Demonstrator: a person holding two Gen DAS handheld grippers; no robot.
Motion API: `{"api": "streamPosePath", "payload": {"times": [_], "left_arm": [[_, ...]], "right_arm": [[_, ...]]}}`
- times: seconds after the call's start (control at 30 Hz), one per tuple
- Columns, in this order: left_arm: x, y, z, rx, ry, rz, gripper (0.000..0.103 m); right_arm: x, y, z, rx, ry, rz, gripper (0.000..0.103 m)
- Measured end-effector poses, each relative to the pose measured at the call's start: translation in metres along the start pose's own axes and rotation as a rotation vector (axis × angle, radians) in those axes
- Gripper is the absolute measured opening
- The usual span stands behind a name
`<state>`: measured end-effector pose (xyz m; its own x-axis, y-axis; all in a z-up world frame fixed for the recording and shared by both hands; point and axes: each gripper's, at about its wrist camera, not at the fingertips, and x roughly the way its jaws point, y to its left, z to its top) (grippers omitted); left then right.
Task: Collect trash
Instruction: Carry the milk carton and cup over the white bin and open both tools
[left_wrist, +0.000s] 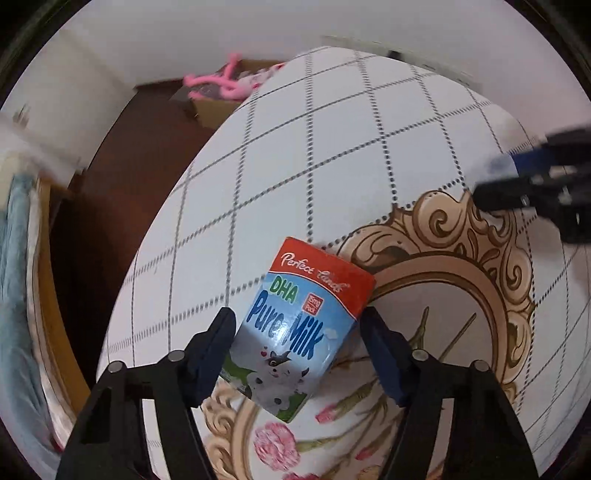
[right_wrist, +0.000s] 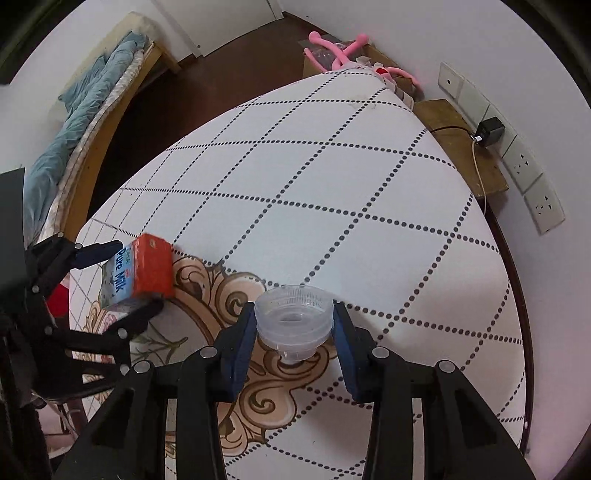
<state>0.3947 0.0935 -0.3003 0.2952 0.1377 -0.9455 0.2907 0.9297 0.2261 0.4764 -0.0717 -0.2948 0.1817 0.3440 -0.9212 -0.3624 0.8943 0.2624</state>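
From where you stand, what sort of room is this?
Probably a bedroom: a wooden-framed bed with a rumpled blue blanket stands by the wall, across the dark floor from a pink plush toy and white wall sockets.

- My left gripper (left_wrist: 297, 325): matt black plastic arms, dark blue pads that look rubbery
- Milk carton (left_wrist: 295, 325): printed paperboard, slight sheen
- Cup (right_wrist: 293, 319) in my right gripper (right_wrist: 294, 325): clear thin plastic, glossy
- Tablecloth (right_wrist: 332, 192): smooth, printed, low gloss
- Bed frame (right_wrist: 110, 122): wood; bedding (right_wrist: 85, 110): soft cloth

Table w/ dotted-grid cloth (right_wrist: 369, 206): milk carton (left_wrist: 295, 325), clear cup (right_wrist: 294, 317).
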Motion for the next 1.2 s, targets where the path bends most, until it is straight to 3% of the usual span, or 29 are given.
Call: {"api": "streamPosePath", "payload": {"times": [0.27, 0.43, 0.6, 0.77, 0.93, 1.07, 1.2], "left_arm": [[-0.034, -0.005, -0.040, -0.279, -0.056, 0.071, 0.061], [-0.085, 0.001, -0.084, -0.533, -0.108, 0.102, 0.061], [-0.148, 0.006, -0.132, -0.677, -0.202, 0.169, 0.060], [-0.205, 0.024, -0.188, -0.781, -0.274, 0.225, 0.060], [-0.253, 0.043, -0.263, -0.904, -0.328, 0.281, 0.060], [-0.278, 0.056, -0.332, -1.003, -0.329, 0.320, 0.060], [-0.276, 0.073, -0.407, -1.134, -0.290, 0.310, 0.060]], "right_arm": [[-0.015, 0.016, -0.018, -0.021, -0.027, 0.023, 0.043], [-0.040, 0.041, -0.039, -0.069, -0.058, 0.039, 0.043], [-0.078, 0.086, -0.071, -0.156, -0.095, 0.085, 0.043], [-0.111, 0.142, -0.107, -0.239, -0.106, 0.169, 0.043], [-0.133, 0.216, -0.147, -0.334, -0.098, 0.259, 0.043], [-0.131, 0.289, -0.181, -0.423, -0.055, 0.338, 0.043], [-0.106, 0.360, -0.220, -0.505, 0.019, 0.382, 0.043]]}}
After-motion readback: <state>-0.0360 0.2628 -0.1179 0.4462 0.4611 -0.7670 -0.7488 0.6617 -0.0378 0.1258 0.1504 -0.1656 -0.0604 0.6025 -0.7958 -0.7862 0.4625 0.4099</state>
